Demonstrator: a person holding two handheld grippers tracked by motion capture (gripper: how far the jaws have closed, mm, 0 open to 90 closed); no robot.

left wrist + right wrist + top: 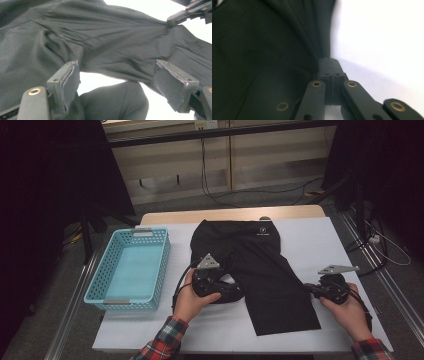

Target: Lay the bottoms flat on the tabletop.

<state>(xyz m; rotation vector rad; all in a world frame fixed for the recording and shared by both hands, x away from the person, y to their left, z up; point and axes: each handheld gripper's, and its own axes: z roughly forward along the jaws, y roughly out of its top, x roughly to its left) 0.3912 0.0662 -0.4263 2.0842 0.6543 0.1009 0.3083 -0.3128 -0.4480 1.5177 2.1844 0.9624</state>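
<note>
High view: black shorts (252,265) lay spread on the white table cover (320,240), waistband at the far edge, one leg running toward the near edge; light blue mesh basket (131,268) sat well apart at the left, empty; left gripper (220,290) rested at the inner leg edge, right gripper (311,289) at the outer leg edge; fabric looked thin, light and limp, likely to sag and slip, so best taken at hems or seams with a firm pinch; jaw tips were lost against the black cloth here.

Left gripper view: pads (71,82) stood wide apart, nothing clamped; shorts (105,42) lay ahead, a fold (117,100) bunched between the jaws; right gripper (172,22) showed far off, pinching the edge, wrinkles fanning from it.

Right gripper view: right gripper (329,61) was closed tight on the shorts' (262,50) edge; the pinched fabric itself was hard to make out; blurred and dark.
</note>
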